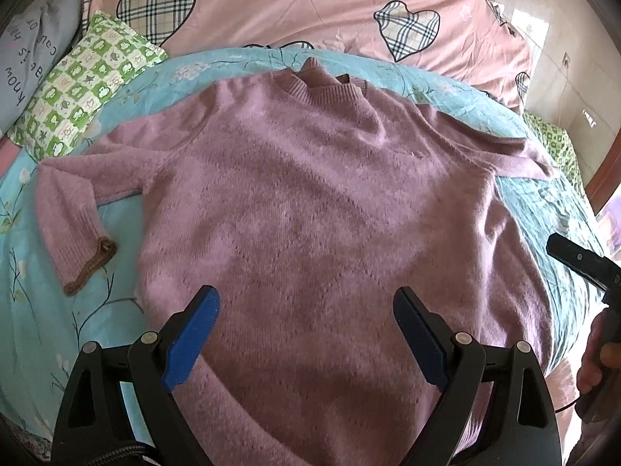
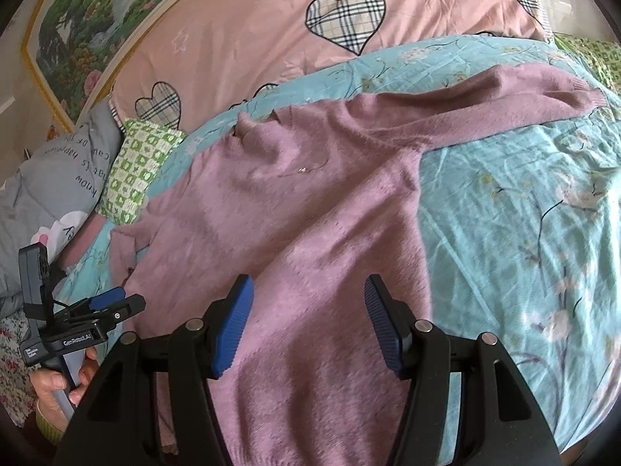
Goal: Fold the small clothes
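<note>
1. Sweater lay flat, unfolded, on the bed, collar toward the pillow edge.
2. My left gripper hovered, jaws apart, empty.
3. My right gripper likewise; a sleeve fold probably came next.

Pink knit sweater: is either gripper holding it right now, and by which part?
Nothing is held. The left gripper and right gripper both hover open above the fuzzy pink knit sweater, which lies flat on the turquoise floral bedsheet.
</note>
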The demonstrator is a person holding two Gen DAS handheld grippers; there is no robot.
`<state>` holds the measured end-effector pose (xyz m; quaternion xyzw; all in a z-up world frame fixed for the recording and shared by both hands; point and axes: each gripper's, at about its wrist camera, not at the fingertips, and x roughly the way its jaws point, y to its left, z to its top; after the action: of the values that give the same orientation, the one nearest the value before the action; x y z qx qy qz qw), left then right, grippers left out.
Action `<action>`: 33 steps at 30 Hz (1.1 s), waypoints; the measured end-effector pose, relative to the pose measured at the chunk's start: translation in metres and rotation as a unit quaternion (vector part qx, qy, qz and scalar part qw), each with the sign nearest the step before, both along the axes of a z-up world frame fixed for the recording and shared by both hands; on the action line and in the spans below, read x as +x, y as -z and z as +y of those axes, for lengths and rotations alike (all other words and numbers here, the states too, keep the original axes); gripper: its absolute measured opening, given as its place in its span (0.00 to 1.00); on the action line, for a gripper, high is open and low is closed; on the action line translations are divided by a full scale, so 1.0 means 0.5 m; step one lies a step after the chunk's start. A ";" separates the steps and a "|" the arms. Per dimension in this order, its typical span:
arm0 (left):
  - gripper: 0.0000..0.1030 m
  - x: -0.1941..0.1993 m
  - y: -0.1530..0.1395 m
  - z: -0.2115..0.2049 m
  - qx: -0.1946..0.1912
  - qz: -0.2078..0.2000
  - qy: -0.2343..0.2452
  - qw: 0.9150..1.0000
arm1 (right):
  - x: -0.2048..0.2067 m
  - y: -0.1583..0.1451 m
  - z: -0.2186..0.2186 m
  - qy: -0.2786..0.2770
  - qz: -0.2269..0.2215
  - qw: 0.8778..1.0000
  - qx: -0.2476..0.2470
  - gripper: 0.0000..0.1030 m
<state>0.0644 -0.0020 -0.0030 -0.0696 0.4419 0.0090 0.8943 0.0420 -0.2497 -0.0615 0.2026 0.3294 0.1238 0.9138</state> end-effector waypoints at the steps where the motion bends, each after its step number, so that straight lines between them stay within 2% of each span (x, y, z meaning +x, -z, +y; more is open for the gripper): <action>1: 0.89 0.007 -0.001 0.001 0.001 0.000 0.000 1.000 | 0.003 -0.001 -0.011 0.005 0.000 1.000 0.003 0.59; 7: 0.91 0.046 -0.006 0.010 0.008 -0.003 -0.006 1.000 | 0.031 -0.008 -0.100 0.049 0.006 0.999 0.009 0.59; 12: 0.91 0.089 -0.013 0.026 0.009 -0.004 -0.017 1.000 | 0.062 -0.026 -0.218 0.105 0.009 0.994 0.004 0.59; 17: 0.91 0.140 -0.029 0.053 -0.030 -0.015 -0.021 0.999 | 0.104 -0.042 -0.352 0.161 0.005 0.987 -0.001 0.59; 23: 0.91 0.213 -0.045 0.068 -0.011 -0.027 -0.037 0.999 | 0.186 -0.019 -0.528 0.243 0.018 0.969 0.047 0.59; 25: 0.91 0.236 -0.044 0.073 -0.001 -0.026 -0.045 0.999 | 0.205 -0.013 -0.571 0.271 0.028 0.961 0.047 0.59; 28: 0.91 0.266 -0.035 0.078 0.017 -0.016 -0.057 0.998 | 0.238 -0.002 -0.623 0.296 0.031 0.954 0.047 0.59; 33: 0.91 0.301 0.003 0.077 0.048 0.003 -0.053 0.997 | 0.288 0.024 -0.709 0.341 0.039 0.936 0.076 0.59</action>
<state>0.2148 0.0366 -0.0047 -0.0495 0.4390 0.0780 0.8937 0.1859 -0.6042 -0.0736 0.3763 0.2654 -0.1782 0.8696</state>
